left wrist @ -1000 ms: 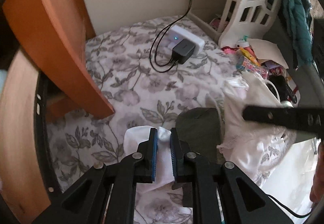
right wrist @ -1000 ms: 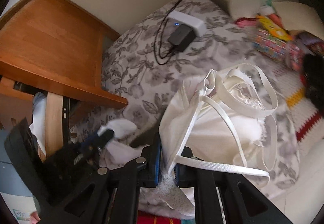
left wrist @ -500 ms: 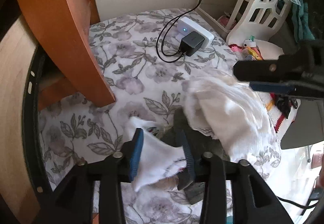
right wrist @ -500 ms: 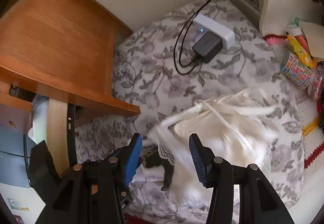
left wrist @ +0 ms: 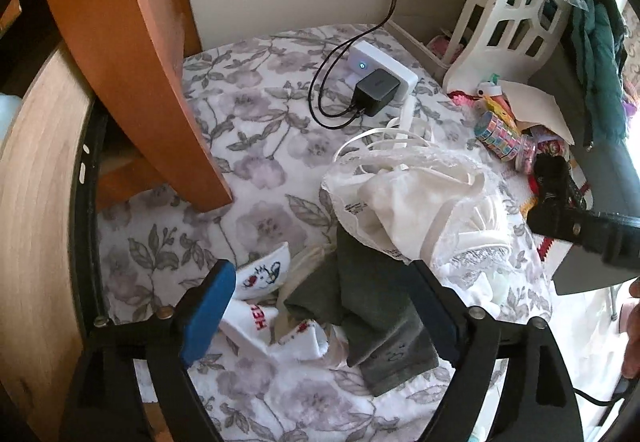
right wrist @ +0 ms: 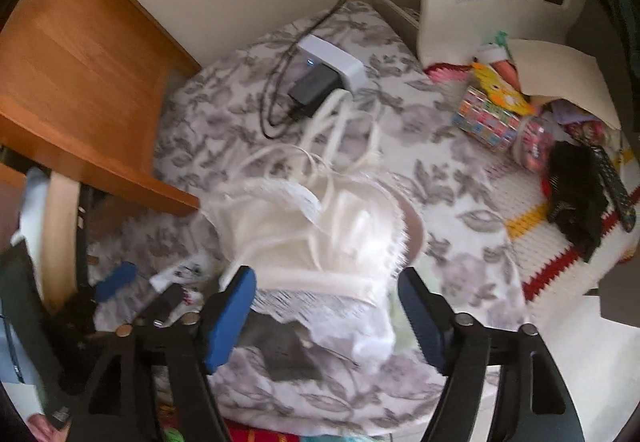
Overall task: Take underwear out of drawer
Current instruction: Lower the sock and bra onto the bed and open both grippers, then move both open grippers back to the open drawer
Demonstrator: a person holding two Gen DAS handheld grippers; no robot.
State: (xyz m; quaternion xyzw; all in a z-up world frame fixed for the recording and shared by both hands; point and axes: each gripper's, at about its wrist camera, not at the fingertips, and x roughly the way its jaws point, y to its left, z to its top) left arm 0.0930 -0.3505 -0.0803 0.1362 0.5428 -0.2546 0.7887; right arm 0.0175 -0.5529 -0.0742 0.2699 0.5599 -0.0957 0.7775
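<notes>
A floral bedspread (left wrist: 256, 146) beside an orange wooden cabinet (left wrist: 132, 42) carries the white underwear (left wrist: 408, 202) — released. Both grippers, left gripper (left wrist: 320, 306) and right gripper (right wrist: 326, 308), angle steeply down, jaws just opened wide, gripping nothing.

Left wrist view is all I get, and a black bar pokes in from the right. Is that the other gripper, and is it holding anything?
Observer: Yes, that is the right gripper. Its jaws have just been opening and stand wide. The white lace garment lies between them on the bedspread, and the pads do not press on it.
Operator: What is the dark lump near the colourful clutter?
Observer: A crumpled black cloth. Beside it lies a remote control, which is hard to make out in your view.
Operator: Anything over by the drawer?
Observer: Something white shows behind the pale wooden front at far left. I cannot tell what it is.
</notes>
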